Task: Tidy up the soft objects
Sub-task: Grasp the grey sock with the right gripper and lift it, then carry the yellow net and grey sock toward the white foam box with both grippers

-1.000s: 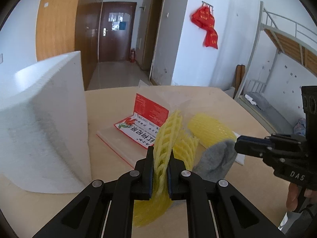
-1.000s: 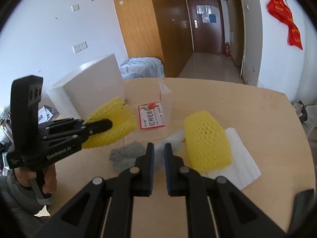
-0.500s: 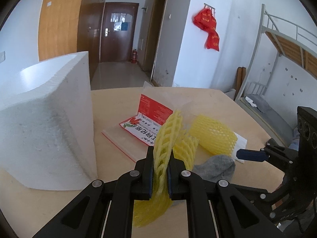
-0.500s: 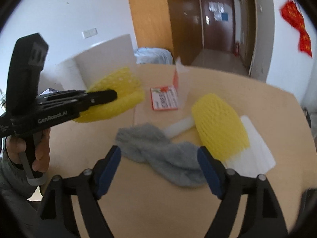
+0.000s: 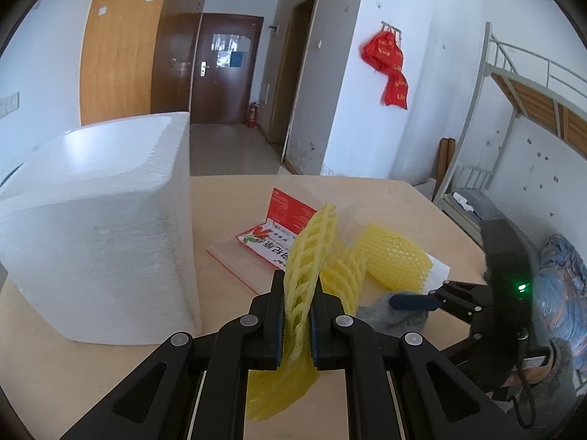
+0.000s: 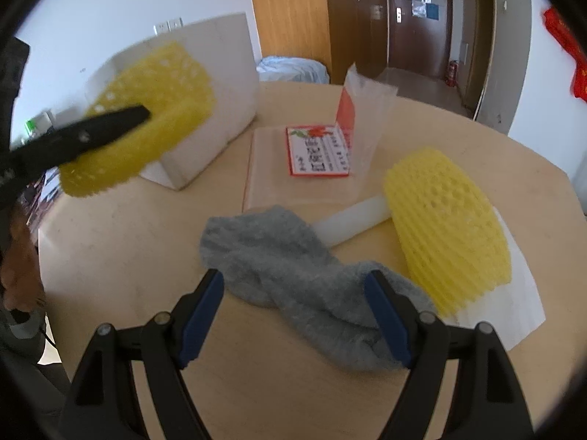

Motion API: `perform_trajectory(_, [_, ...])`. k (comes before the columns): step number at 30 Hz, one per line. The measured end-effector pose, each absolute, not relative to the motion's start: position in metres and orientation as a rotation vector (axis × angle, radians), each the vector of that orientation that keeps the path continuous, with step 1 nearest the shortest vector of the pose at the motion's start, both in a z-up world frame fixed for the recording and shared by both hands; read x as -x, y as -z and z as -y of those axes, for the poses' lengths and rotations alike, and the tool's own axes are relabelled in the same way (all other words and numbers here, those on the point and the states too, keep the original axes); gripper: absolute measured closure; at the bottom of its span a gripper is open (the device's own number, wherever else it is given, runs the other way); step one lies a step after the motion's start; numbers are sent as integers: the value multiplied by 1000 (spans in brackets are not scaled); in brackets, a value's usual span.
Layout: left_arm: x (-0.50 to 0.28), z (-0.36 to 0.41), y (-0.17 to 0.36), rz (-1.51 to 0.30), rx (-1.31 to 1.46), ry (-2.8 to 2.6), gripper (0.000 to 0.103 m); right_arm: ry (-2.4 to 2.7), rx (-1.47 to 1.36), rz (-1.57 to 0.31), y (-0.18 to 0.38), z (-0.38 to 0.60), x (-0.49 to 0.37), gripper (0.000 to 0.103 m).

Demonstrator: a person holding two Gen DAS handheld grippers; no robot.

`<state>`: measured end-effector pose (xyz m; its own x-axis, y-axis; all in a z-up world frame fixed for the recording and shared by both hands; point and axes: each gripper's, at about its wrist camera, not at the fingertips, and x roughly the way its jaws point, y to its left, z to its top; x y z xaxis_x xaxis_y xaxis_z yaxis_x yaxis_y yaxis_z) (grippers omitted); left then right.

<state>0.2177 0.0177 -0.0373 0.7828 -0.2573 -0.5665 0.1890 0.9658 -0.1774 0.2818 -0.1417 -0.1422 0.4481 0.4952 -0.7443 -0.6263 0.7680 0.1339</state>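
The left gripper is squeezing a yellow net between its fingers and holding it up off the desk, near the white foam box; the right gripper is hanging over the grey sock, which is lying flat in the middle of the desk; its fingers have just been opening and are standing wide, one on each side of the sock, not pressing it yet.

I think the step now is picking up the sock; to do it well, the right gripper should be going down until both fingers are nearly touching the desk, so they are catching a thick bunch of sock and not just fuzz; the middle, where the sock is folded fat, looks like the best spot.

A second yellow net is lying on a white sheet just beside the sock, and a white foam stick is touching the sock's far edge; the fingers should be closing on the sock alone; squeezing slowly is good, because a sock is floppy and can be slipping out.
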Motion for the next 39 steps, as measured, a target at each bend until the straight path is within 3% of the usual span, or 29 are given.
perform_trajectory(5, [-212,-22,35,-618,122,235,92,-678,192,-886,149,134,-286,21])
perform_trajectory(10, [-206,-27,34,-612,138,224,92,-635,225,-880,153,129,-286,30])
perform_trajectory(15, [-203,-30,32,-605,146,213,92,-617,246,-875,152,128,-285,55])
perform_trajectory(17, [-202,-29,31,-603,146,210,92,-622,257,-875,151,128,-281,80])
perform_trajectory(20, [-200,-29,31,-601,148,209,92,-629,262,-886,149,129,-276,91])
perform_trajectory(29, [-187,-34,25,-571,149,203,92,-641,196,-733,99,143,-247,91])
perform_trajectory(39, [-175,-35,16,-560,159,190,92,-652,181,-703,94,141,-232,91])
